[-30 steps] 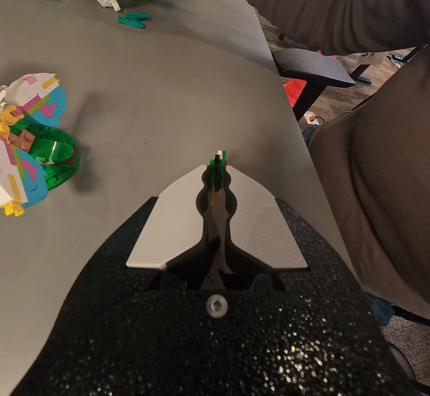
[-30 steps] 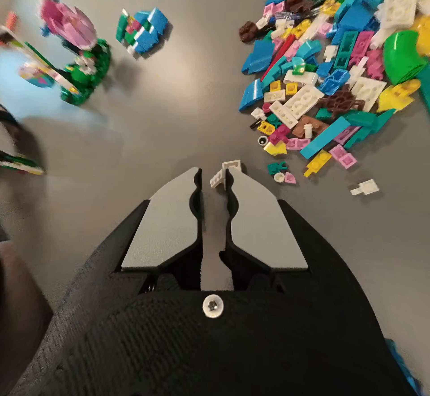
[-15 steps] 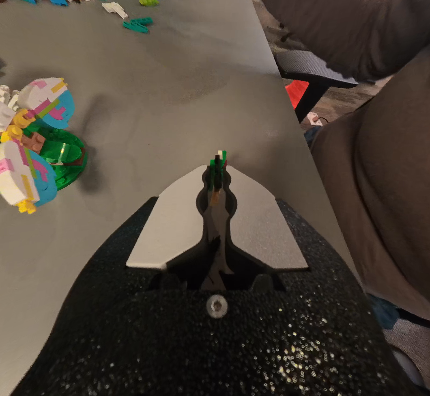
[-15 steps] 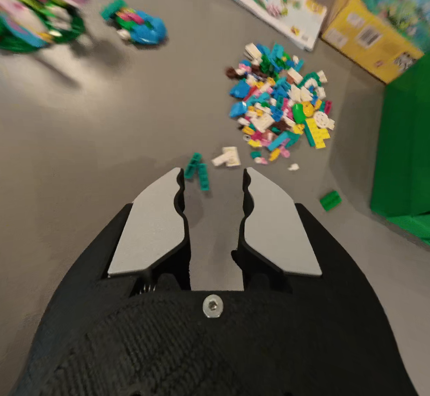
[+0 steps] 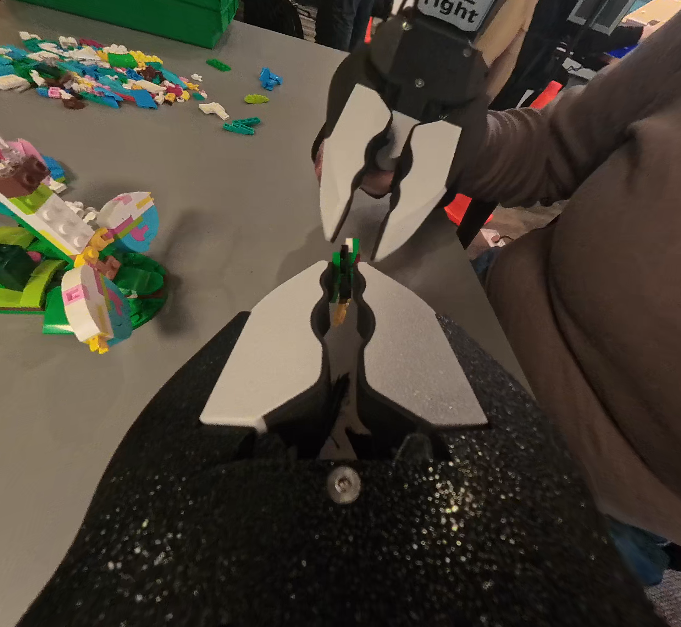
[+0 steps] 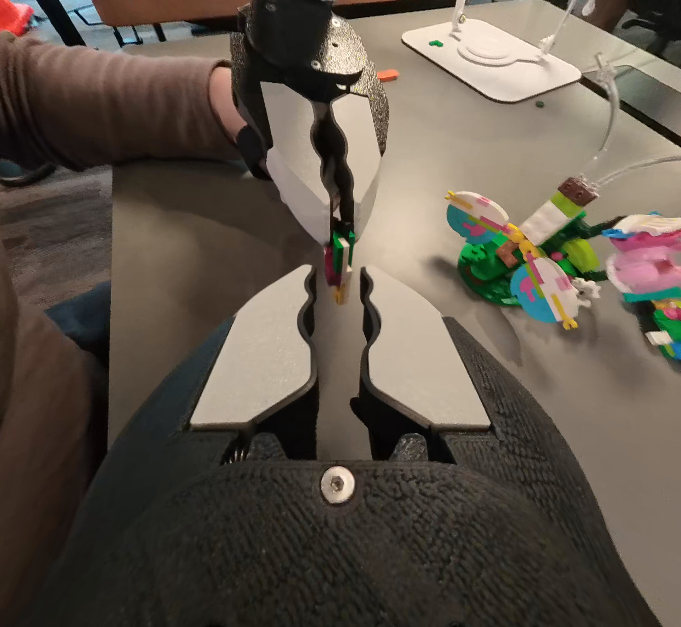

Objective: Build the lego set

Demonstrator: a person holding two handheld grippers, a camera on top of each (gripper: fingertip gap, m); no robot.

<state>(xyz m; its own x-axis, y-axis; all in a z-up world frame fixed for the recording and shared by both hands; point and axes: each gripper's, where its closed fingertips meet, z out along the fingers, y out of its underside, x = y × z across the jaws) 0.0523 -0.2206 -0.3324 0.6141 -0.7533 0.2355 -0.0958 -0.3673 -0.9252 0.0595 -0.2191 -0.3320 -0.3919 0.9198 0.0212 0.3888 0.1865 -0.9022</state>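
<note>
- Each gripper carries a white label with dark print on its black body; the writing is left unquoted.
- The left gripper [image 5: 342, 266] is clamped on a small lego piece [image 6: 339, 259], green, white, magenta and yellow, held above the grey table [image 5: 221, 174].
- The right gripper [image 6: 337, 274] faces it tip to tip, fingers spread, the piece's lower end between them without touching.
- A brown sleeve [image 6: 103, 104] reaches in behind the left gripper.
- The butterfly model [image 6: 516, 251] stands on the table to one side; loose bricks [image 5: 92, 71] lie farther off.
</note>
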